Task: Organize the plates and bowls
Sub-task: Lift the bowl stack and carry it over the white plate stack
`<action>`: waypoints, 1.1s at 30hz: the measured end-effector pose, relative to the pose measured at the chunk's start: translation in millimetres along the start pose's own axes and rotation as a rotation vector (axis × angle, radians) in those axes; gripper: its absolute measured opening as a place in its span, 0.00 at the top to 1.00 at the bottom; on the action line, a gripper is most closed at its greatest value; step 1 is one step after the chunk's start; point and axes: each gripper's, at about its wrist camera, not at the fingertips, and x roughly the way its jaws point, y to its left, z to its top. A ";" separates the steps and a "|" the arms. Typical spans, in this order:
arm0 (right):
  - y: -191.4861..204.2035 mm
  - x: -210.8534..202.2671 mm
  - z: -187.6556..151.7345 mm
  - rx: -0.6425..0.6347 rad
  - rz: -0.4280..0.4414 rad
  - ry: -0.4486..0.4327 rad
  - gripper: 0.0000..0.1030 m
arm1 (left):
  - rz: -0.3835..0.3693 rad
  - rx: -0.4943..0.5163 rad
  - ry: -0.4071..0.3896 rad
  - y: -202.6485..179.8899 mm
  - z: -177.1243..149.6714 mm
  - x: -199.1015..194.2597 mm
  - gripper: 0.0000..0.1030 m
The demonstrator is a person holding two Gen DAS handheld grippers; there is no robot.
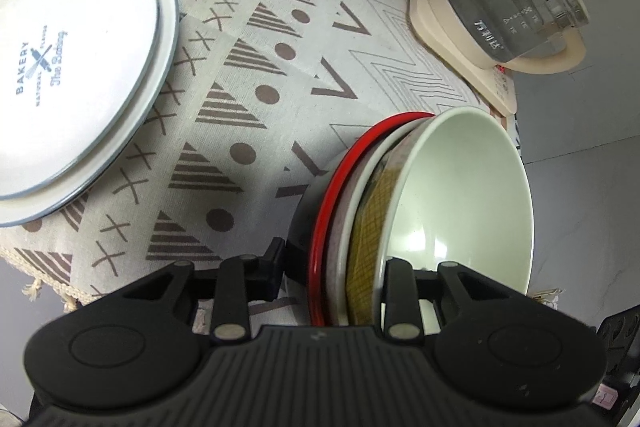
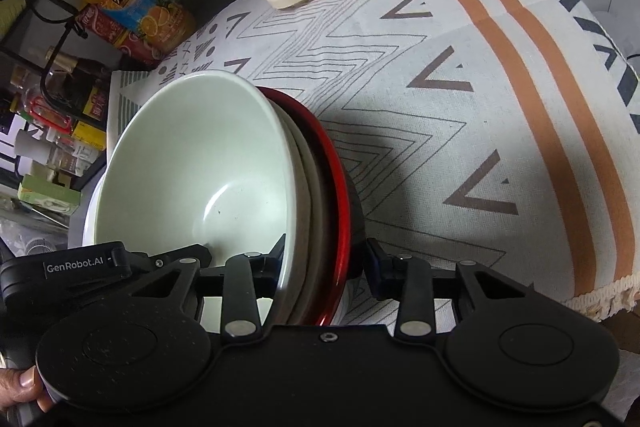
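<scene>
- Left wrist view: the black two-finger left gripper (image 1: 332, 275) is closed across the rims of a nested stack of bowls. One finger is seen against the dark outside of the red-rimmed bottom bowl (image 1: 320, 227). The other finger lies inside the pale green glazed ceramic bowl (image 1: 460, 195) on top.
- A yellow checked bowl (image 1: 372, 223) is sandwiched between them. The stack is tilted on the patterned beige tablecloth (image 1: 280, 75), near the table's right part.
- A stack of white round plates printed with "BAKERY" (image 1: 80, 75) rests well apart on the left. A glass electric kettle on a cream base (image 1: 500, 7) stands beyond the bowls and is to be avoided.
- Right wrist view: the black right gripper (image 2: 324, 263) is clamped on the same stack from the opposite side. One finger is inside the green bowl and one is outside the red rim.
- A thumb (image 2: 28, 383) is seen at the handle's lower left edge.
- For a good lift, both grips are best kept firm and the two hands raised together. The stack is best levelled, so that the nested bowls are not slid apart.
- Orange drink bottles (image 2: 132, 3) crowd the left edge and should be cleared.
</scene>
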 end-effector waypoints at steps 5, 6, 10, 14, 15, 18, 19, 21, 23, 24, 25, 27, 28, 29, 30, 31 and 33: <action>7.0 -10.2 3.7 0.003 0.013 -0.027 0.64 | -0.029 0.001 -0.010 2.4 6.4 -10.5 0.70; 9.8 -12.2 4.6 0.002 0.015 -0.032 0.64 | -0.033 0.004 -0.014 3.2 7.7 -13.7 0.70; 27.3 -16.3 7.7 -0.007 0.021 -0.060 0.64 | -0.052 0.009 -0.032 10.3 16.5 -29.3 0.70; 48.0 -18.2 10.7 -0.006 0.027 -0.081 0.64 | -0.068 0.019 -0.045 18.8 29.5 -44.2 0.70; 53.5 -18.8 11.2 -0.007 0.026 -0.086 0.64 | -0.070 0.023 -0.048 20.6 32.8 -48.4 0.70; 68.0 -18.9 12.8 -0.012 0.032 -0.100 0.64 | -0.074 0.041 -0.065 26.7 41.9 -62.3 0.70; 72.9 -18.8 13.5 -0.012 0.035 -0.104 0.64 | -0.075 0.044 -0.070 29.3 44.6 -66.6 0.70; 82.7 -19.1 14.5 -0.012 0.041 -0.113 0.64 | -0.079 0.046 -0.078 34.5 49.6 -75.7 0.70; 91.9 -19.6 14.5 -0.015 0.046 -0.121 0.64 | -0.082 0.045 -0.084 40.8 54.4 -83.8 0.70; 97.2 -19.1 14.7 -0.017 0.048 -0.124 0.64 | -0.084 0.043 -0.088 44.4 57.1 -87.8 0.70; 102.1 -18.8 14.7 -0.019 0.050 -0.127 0.64 | -0.086 0.041 -0.091 48.5 59.1 -91.3 0.70; 111.6 -17.9 14.1 -0.024 0.057 -0.130 0.64 | -0.088 0.038 -0.099 56.2 64.2 -99.2 0.70; 117.1 -16.9 13.9 -0.027 0.060 -0.131 0.64 | -0.088 0.036 -0.103 60.0 66.5 -103.0 0.70; 122.5 -16.1 13.9 -0.032 0.062 -0.132 0.64 | -0.089 0.035 -0.107 64.2 69.0 -106.9 0.70; 127.2 -15.6 13.2 -0.035 0.065 -0.132 0.64 | -0.089 0.033 -0.110 68.5 71.3 -110.4 0.70; 132.4 -14.5 12.9 -0.040 0.067 -0.132 0.64 | -0.088 0.030 -0.114 72.4 72.7 -113.7 0.70; 141.8 -13.0 11.7 -0.048 0.071 -0.131 0.64 | -0.087 0.026 -0.122 80.5 74.7 -120.0 0.70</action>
